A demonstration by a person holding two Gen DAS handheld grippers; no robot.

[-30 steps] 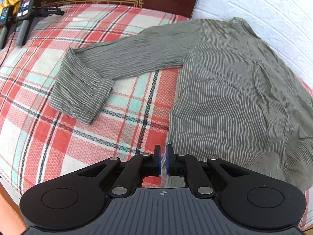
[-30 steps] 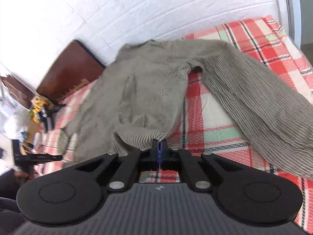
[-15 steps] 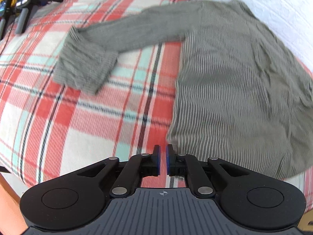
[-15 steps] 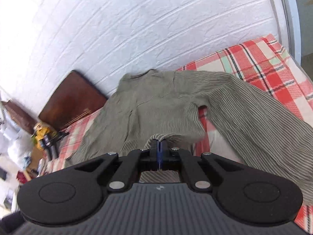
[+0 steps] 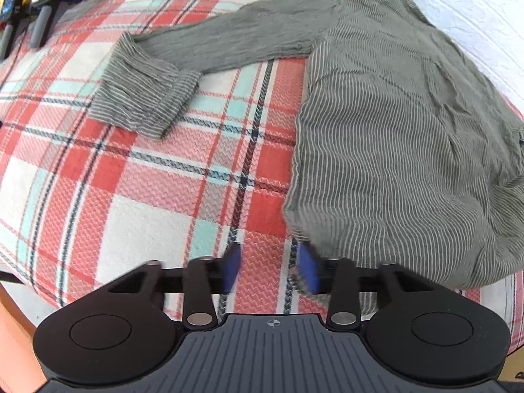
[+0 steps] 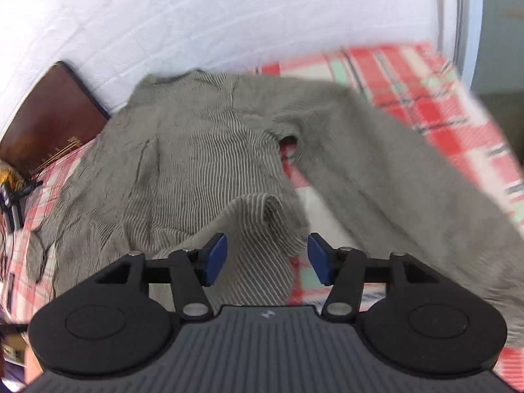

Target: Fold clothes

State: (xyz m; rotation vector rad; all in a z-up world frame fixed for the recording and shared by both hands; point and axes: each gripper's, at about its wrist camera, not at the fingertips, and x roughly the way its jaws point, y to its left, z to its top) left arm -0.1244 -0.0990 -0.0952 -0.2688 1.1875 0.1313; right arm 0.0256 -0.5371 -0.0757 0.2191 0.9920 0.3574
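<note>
A grey-green striped shirt (image 5: 393, 150) lies spread on the plaid bed cover (image 5: 147, 196), one sleeve (image 5: 144, 98) stretched out to the left. My left gripper (image 5: 269, 270) hangs just above the cover with its jaws opening. Only plaid shows between them, and the shirt's hem corner lies beside the right pad (image 5: 308, 271). In the right wrist view the shirt (image 6: 203, 150) has a raised fold of hem in front of my right gripper (image 6: 268, 258). Its jaws are opening too. The fold sits between the pads (image 6: 214, 258), which stand clear of it. The other sleeve (image 6: 376, 170) runs off to the right.
A white brick-textured wall (image 6: 229, 16) runs along the far side of the bed. A dark brown headboard (image 6: 42, 114) stands at one end. Small devices on a stand (image 5: 39, 6) sit by the headboard corner. The near edge of the bed lies just below my left gripper.
Both grippers were shut and now stand apart. The right gripper has let the hem go and dropped closer to the bed. The left view has slid slightly along the cover.
</note>
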